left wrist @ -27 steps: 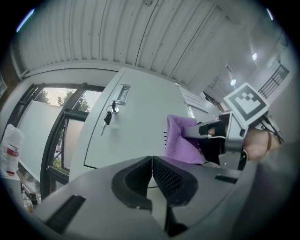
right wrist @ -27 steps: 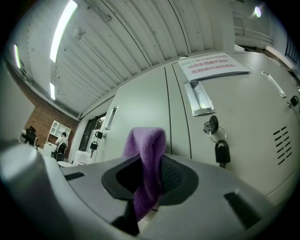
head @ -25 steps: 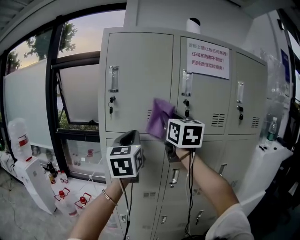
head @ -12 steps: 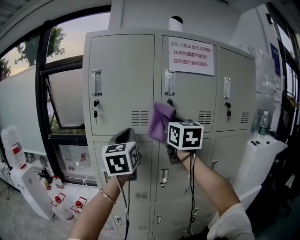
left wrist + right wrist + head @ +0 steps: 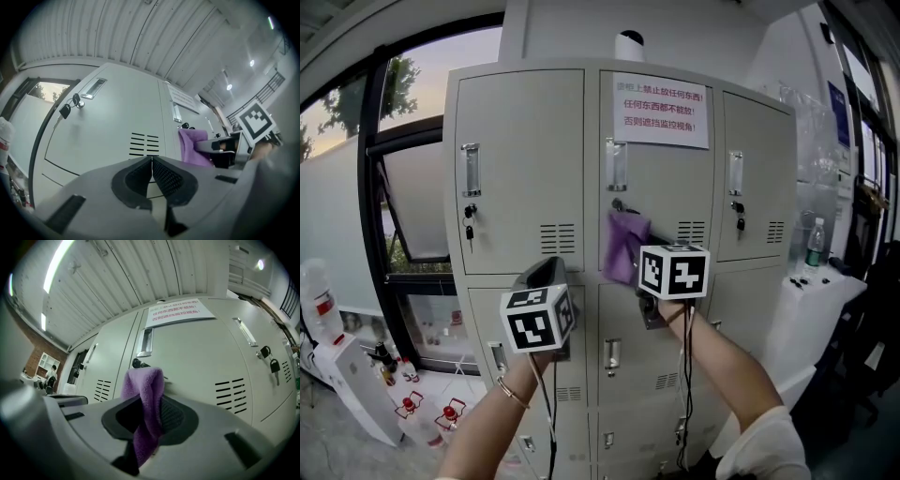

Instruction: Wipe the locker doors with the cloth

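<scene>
A grey bank of lockers (image 5: 534,122) fills the head view, with upper doors, vents, keys and slim handles. My right gripper (image 5: 639,251) is shut on a purple cloth (image 5: 624,246), which is held up against the middle upper door (image 5: 661,187) just below its lock. In the right gripper view the purple cloth (image 5: 145,408) hangs folded between the jaws, in front of that middle door (image 5: 201,357). My left gripper (image 5: 546,274) is shut and holds nothing, lower left, pointing at the left upper door (image 5: 108,126). The cloth (image 5: 193,146) shows to its right.
A white notice with red print (image 5: 661,110) is stuck on the middle door. Keys hang from the locks (image 5: 469,232). A window (image 5: 389,187) and water dispenser (image 5: 347,366) stand left; bottles (image 5: 450,412) lie on the floor. A white unit with a bottle (image 5: 814,246) stands right.
The view has shifted so the lockers sit further left. The right gripper with the cloth has moved right, from the left door's edge onto the middle door. The left gripper stays shut, low.
</scene>
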Available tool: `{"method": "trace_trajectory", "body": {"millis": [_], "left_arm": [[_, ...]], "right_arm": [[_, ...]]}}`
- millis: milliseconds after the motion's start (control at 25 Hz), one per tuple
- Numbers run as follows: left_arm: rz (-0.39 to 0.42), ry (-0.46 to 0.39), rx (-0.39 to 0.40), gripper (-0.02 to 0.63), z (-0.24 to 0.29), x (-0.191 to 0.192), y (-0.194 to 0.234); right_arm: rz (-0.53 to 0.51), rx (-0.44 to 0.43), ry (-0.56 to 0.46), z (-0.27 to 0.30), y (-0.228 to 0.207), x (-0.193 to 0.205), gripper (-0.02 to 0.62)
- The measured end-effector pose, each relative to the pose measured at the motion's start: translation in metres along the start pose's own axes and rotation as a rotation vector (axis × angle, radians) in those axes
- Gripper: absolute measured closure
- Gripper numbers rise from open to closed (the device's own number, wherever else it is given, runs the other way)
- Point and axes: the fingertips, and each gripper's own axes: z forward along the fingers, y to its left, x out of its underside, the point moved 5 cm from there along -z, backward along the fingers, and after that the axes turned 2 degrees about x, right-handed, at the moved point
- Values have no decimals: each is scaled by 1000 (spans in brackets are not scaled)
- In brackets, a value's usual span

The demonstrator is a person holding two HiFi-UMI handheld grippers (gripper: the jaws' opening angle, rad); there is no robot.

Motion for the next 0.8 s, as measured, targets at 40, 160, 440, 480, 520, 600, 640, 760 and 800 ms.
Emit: {"method": "trace_trajectory", "body": {"millis": [40, 160, 440, 480, 520, 600, 640, 760, 800], "left_arm": [[0, 0, 0, 598, 1, 0, -1], [-4, -2, -2, 598, 5, 1, -6], [-4, -9, -3, 598, 13, 0, -16], [-4, -10, -3, 598, 14, 0, -17], [-5, -10, -4, 598, 16, 1, -18], [-7, -9, -4, 598, 19, 2, -21], [-8, -7, -4, 598, 21, 3, -23], [-8, 1, 0, 598, 26, 6, -29], [-5, 2, 2, 598, 27, 7, -32]], "right_arm": [[-2, 4, 2, -1, -4, -1, 523], [-6, 17, 8, -4, -16, -2, 523], [10, 28, -3, -8, -40, -8, 523], [10, 28, -5, -8, -43, -10, 522], [5, 31, -8, -9, -46, -11, 522], [-6, 37, -16, -11, -51, -14, 523], [-7, 37, -18, -12, -54, -14, 522], [1, 37, -25, -14, -64, -14, 522], [2, 44, -25, -15, -68, -13, 522]]}}
